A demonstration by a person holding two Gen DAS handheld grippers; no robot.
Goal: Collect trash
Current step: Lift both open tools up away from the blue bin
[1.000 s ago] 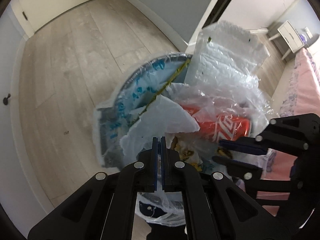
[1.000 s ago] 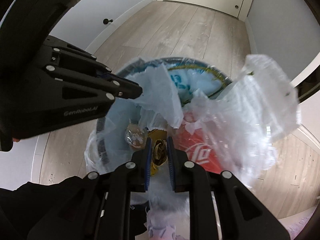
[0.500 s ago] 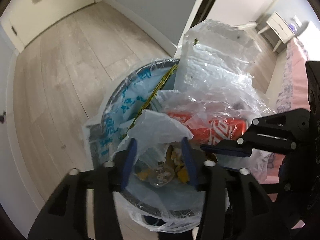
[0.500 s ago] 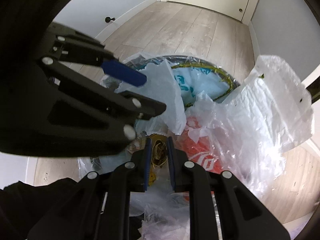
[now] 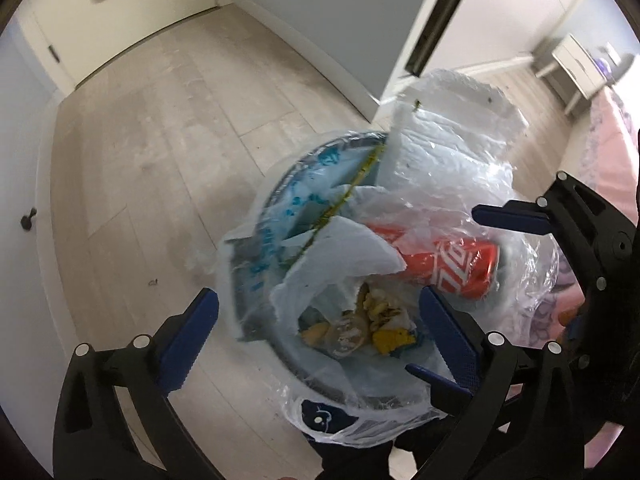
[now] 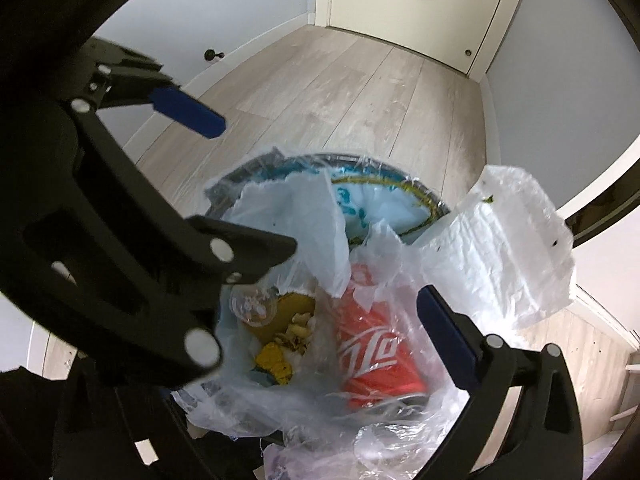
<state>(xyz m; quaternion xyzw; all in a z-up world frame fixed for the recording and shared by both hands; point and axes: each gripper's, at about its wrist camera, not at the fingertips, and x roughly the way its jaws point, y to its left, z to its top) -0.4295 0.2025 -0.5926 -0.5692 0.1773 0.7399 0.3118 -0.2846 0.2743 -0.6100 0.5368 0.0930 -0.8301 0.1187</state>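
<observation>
Left wrist view: the left gripper hangs over a round dark-rimmed trash bin standing on the pale wood plank floor. Its blue-padded fingers are spread wide, one on each side of the bin's near rim, gripping nothing. A thin translucent plastic bag liner fills the bin, its tall flap rising at the far right rim. Inside lie a red soda can on its side by the right rim, and yellow-white food scraps towards the near rim. The right gripper reaches in from the right, with one blue finger above the can and the other below at the near rim.

Right wrist view: the right gripper is also spread wide and empty, and only its right blue finger is seen. The can lies just left of that finger, with the scraps and a clear plastic lid further left. The left gripper crosses the left side, its fingers well apart above the bin's left rim. The flap stands at the right rim.
</observation>
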